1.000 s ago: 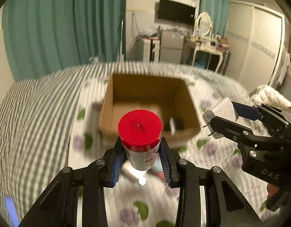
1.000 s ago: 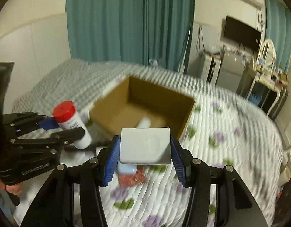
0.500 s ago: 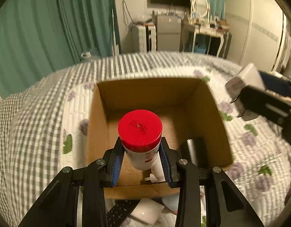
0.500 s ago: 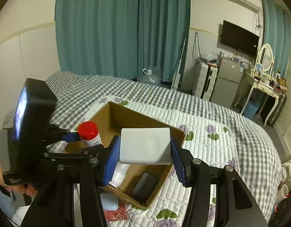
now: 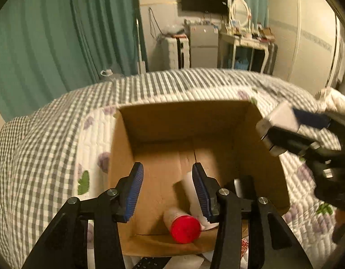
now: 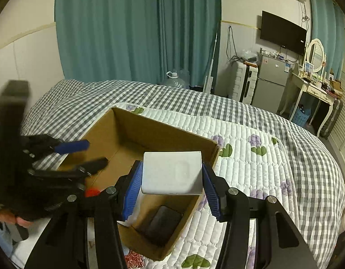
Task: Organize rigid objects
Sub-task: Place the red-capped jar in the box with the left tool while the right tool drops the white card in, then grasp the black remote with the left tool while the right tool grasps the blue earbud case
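Observation:
A cardboard box (image 5: 181,121) sits open on the bed; it also shows in the right wrist view (image 6: 168,132). My left gripper (image 5: 168,187) is open and empty above the box's near end. The red-capped white bottle (image 5: 183,226) lies inside the box below it; its cap peeks out in the right wrist view (image 6: 92,192). My right gripper (image 6: 171,189) is shut on a white rectangular block (image 6: 172,172), held above the box's right part. The same block (image 5: 277,121) shows at the right of the left wrist view. A white bottle (image 5: 190,190) and a dark flat object (image 6: 163,222) lie in the box.
The bed has a grey checked cover (image 6: 239,112) and a white quilt with flower prints (image 6: 246,157). A remote (image 5: 147,262) and small items (image 6: 133,257) lie on the quilt by the box's near side. Curtains, a fridge and a dresser stand beyond the bed.
My left gripper opened and let go of the red-capped bottle, which now lies in the box. My right gripper moved over the box, still holding the white block.

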### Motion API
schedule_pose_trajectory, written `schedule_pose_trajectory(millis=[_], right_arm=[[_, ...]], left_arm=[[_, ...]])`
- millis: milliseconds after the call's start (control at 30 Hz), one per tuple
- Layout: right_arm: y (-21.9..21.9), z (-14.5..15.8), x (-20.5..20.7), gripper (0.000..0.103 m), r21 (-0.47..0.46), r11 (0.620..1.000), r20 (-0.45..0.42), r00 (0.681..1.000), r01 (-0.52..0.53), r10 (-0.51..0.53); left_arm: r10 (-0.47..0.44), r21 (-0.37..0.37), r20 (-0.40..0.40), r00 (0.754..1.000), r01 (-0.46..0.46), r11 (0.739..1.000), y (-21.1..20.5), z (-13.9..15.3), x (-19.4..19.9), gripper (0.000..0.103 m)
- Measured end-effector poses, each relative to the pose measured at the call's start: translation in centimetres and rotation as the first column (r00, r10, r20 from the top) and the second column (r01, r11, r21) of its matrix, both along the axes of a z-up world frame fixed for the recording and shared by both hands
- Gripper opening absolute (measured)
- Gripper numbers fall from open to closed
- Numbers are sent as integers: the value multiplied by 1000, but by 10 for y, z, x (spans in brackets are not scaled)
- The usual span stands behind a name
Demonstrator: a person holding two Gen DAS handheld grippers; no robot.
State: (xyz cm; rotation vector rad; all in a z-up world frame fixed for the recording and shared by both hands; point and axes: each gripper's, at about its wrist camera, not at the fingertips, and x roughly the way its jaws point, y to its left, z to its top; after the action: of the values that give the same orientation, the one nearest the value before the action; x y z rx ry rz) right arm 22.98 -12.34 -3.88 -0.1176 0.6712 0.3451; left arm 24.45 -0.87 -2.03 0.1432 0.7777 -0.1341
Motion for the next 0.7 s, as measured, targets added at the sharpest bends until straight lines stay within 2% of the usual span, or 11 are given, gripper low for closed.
schedule_pose_trajectory(millis=[233,367,433,467,500,700], right_arm=[[7,-22,25,52,-23,1000,-36,999,19,-20],[12,-29,31,52,1,1000,-14,1000,15,-15],[13,-24,26,61,-6,999,25,999,38,-37],[14,-20,23,75,-11,999,37,998,47,-47],[14,-15,18,78,-10,999,49,997,53,-52],[7,27,-29,78,0,999,84,996,35,-35]], left_arm=[[36,-42,25,999,-35,999,20,12,-14,48],[47,-37,33,998,-46,998,29,13,-25,48],[47,-51,37,998,-45,998,33,18,-32,48],[50,-55,43,998,-48,997,35,21,-37,48],[53,-56,50,997,-50,997,37,25,-43,48],[51,-73,78,996,-45,996,41,44,-84,48]])
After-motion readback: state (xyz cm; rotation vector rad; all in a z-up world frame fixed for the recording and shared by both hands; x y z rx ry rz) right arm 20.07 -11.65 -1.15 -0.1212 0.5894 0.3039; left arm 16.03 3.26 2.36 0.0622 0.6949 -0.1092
